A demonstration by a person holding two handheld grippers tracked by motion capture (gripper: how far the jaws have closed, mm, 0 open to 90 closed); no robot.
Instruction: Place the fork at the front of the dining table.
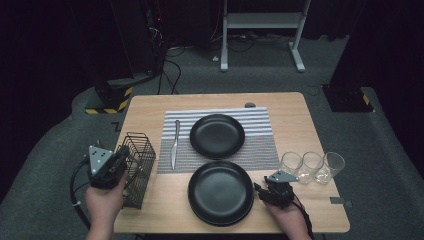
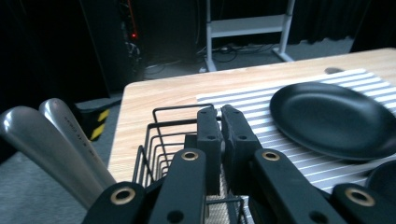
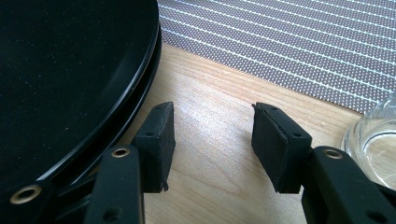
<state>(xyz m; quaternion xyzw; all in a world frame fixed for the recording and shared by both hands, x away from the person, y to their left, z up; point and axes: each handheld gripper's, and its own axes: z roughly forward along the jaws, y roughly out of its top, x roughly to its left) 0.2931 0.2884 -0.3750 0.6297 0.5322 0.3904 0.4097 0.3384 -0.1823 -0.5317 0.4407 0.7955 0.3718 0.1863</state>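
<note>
My left gripper hovers over a black wire basket at the table's left edge. Its jaws are shut, with nothing visible between them. Two silver cutlery handles stand up beside it in the left gripper view. My right gripper rests low by the table's front right. It is open over bare wood, between a stack of black plates and a glass, touching neither.
A striped placemat lies mid-table with another black plate on it and a knife on its left side. Three glasses stand in a row at the right. The plate stack sits near the front edge.
</note>
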